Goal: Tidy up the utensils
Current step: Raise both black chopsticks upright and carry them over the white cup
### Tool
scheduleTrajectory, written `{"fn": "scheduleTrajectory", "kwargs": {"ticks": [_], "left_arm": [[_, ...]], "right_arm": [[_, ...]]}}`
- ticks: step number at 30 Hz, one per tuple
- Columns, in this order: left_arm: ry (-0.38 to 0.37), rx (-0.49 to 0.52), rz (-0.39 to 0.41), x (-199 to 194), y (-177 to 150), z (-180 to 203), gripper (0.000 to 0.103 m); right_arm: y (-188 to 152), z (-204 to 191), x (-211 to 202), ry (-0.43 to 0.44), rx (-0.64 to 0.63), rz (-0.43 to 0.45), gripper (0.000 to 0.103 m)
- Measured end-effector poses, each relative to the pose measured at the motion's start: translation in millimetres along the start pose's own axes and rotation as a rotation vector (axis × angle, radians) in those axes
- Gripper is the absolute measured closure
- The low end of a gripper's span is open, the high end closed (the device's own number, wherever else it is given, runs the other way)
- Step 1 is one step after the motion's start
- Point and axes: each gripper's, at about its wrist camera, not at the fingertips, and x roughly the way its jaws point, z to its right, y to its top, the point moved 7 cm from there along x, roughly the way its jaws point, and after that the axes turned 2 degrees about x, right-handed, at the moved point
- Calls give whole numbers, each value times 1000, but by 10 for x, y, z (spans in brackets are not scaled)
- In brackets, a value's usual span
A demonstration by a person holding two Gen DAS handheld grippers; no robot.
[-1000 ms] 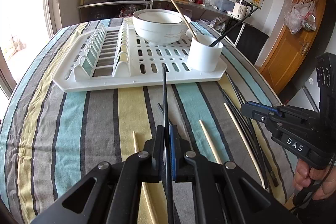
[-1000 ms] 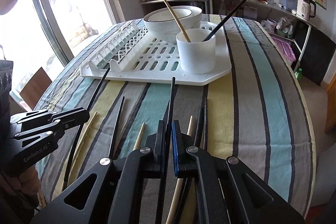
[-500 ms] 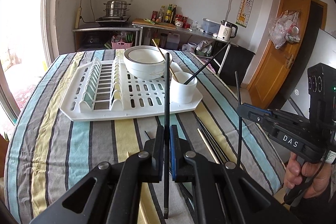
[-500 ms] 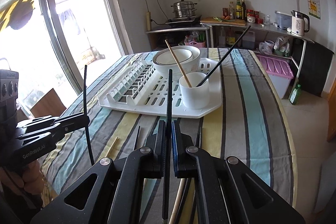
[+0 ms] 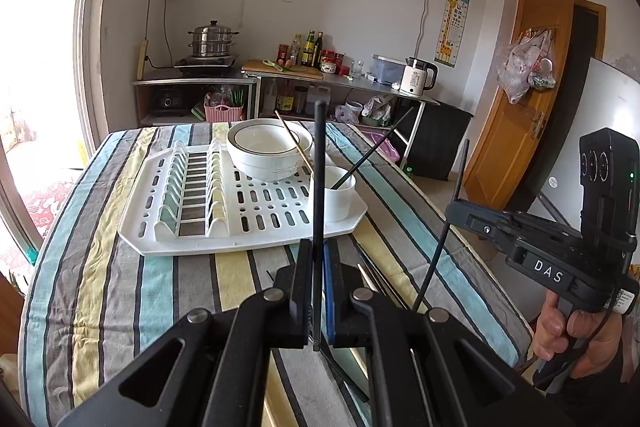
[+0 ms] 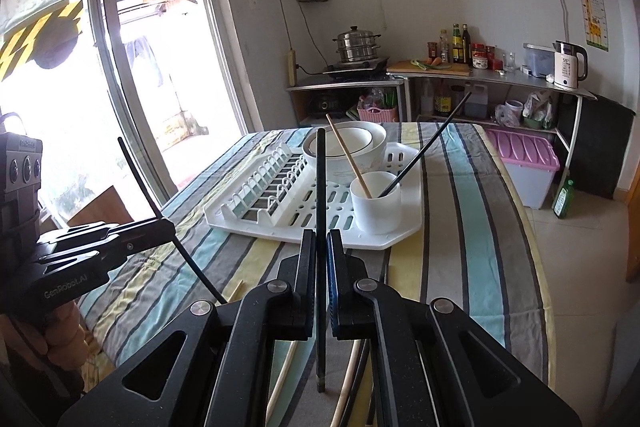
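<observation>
Each raised claw (image 5: 316, 259) (image 6: 321, 251) apparently clamps one upright black chopstick (image 5: 318, 187) (image 6: 321, 187).

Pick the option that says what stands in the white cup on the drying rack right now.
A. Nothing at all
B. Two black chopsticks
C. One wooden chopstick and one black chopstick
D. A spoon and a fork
C: in the right wrist view the white cup on the drying rack holds one wooden chopstick and one black chopstick, leaning apart.
</observation>
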Motion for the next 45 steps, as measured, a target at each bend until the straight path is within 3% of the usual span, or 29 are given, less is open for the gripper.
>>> {"fn": "scheduleTrajectory", "kwargs": {"ticks": [13,33,45], "left_arm": [[-6,29,5,189,347,7,97],[-59,49,63,645,1360,170,97],[-61,27,61,1031,1593,125,98]], "right_arm": [[352,158,-46,-35,-9,53,98],[1179,331,127,-60,-7,145,98],[1350,431,383,-60,17,145,98]]}}
